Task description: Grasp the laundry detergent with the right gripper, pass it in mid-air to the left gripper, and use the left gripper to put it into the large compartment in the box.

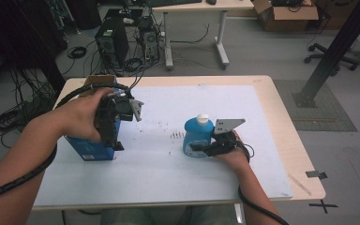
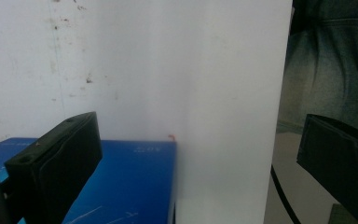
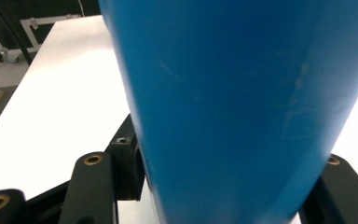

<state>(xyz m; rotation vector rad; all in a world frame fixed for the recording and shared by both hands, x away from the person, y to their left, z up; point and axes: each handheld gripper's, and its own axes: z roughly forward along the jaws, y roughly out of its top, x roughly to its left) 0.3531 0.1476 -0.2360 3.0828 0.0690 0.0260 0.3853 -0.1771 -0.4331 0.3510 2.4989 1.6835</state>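
A blue bottle (image 1: 195, 137) with a white cap (image 1: 202, 118) stands upright right of the table's middle. My right gripper (image 1: 202, 144) comes in from its right side and is shut on its lower body. In the right gripper view the bottle (image 3: 242, 102) sits tight between the two jaws. At the table's left lies a blue box (image 1: 90, 151). My left gripper (image 1: 114, 140) points down over its right end. In the left gripper view the jaws stand wide apart, with the box's edge (image 2: 135, 177) and bare table between them, so the left gripper (image 2: 198, 135) is open.
A white mat (image 1: 168, 178) covers most of the wooden table (image 1: 288, 140). An open cardboard box (image 1: 96, 80) sits at the far left corner behind my left hand. Beyond the table are computer towers (image 1: 112, 42), cables, a desk and a black post (image 1: 337, 47).
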